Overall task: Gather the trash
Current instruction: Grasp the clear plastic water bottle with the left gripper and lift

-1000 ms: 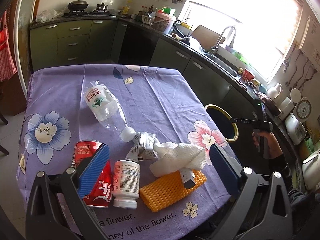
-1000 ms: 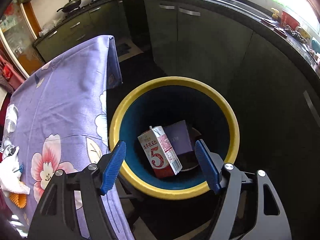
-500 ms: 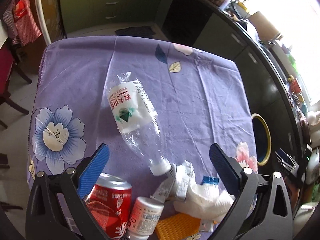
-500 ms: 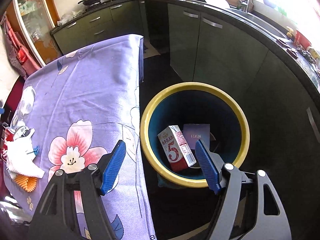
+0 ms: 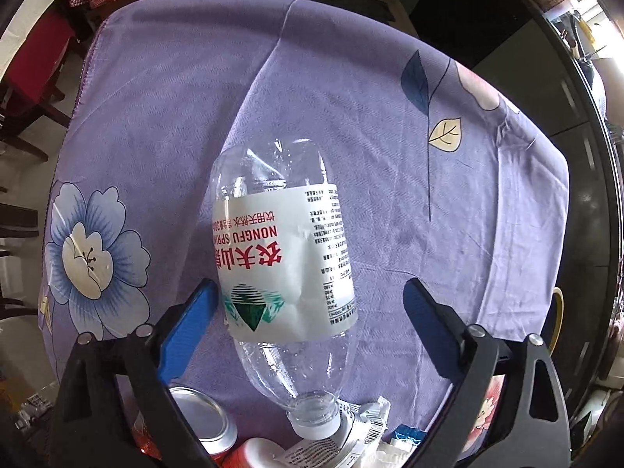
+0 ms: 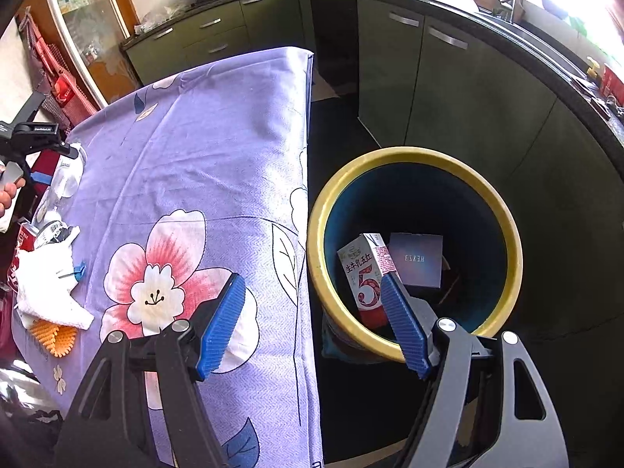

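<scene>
Bin beside table edge holds carton & box. My left tongs straddle bottle mid-table, jaws just narrowing, not gripping. Right tongs open, empty. Can, tissue etc. remain.

The table is covered by a purple floral cloth. On it lie a crushed clear bottle, a red can, a white tissue, an orange mesh piece and crumpled wrappers.
</scene>
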Demonstrator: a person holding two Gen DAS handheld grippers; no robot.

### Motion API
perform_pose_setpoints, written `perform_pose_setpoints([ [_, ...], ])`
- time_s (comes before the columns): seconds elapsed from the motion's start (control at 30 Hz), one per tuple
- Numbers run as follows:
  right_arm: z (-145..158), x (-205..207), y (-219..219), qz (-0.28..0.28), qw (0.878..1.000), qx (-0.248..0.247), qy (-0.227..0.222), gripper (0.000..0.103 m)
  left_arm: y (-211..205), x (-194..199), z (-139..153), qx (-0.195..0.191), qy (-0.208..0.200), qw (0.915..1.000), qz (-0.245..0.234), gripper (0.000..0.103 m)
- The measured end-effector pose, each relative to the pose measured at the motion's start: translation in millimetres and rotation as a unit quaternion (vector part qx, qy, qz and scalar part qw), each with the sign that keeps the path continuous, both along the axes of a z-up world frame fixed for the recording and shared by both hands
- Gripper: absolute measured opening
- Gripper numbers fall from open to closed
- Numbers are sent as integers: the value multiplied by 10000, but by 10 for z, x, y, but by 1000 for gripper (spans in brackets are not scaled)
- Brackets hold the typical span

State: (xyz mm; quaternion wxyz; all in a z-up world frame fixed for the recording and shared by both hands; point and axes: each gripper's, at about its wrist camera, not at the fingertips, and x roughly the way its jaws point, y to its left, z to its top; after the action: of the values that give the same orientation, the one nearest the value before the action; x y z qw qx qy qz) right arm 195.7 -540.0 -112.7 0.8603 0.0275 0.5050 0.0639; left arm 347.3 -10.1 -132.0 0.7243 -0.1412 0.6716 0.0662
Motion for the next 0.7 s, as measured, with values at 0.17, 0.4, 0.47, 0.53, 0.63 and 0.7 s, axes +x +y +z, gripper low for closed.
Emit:
perform_pose_setpoints([
  [0.17, -44, 1, -30, 23, 10000, 31, 32, 71, 1, 13, -176, 69, 302, 9995, -54, 62],
  [0.4, -69, -32, -102, -47, 10000, 63, 45, 71, -105, 22, -161, 202, 178, 9989, -382, 61],
  [0.47, -61, -49, -113, -61, 10000, 63, 35, 71, -162, 46, -109, 267, 92, 9983, -510, 61],
  [0.53, -52, -62, -126, -74, 9999, 68, 24, 71, -228, 65, -36, 299, 29, 9977, -600, 61],
  [0.63, -36, -85, -137, -94, 9999, 72, 2, 71, -316, 53, 79, 302, -62, 9968, -733, 61],
  [0.7, -22, -92, -142, -98, 9999, 78, -13, 71, -333, 49, 199, 349, -152, 9955, -867, 61],
])
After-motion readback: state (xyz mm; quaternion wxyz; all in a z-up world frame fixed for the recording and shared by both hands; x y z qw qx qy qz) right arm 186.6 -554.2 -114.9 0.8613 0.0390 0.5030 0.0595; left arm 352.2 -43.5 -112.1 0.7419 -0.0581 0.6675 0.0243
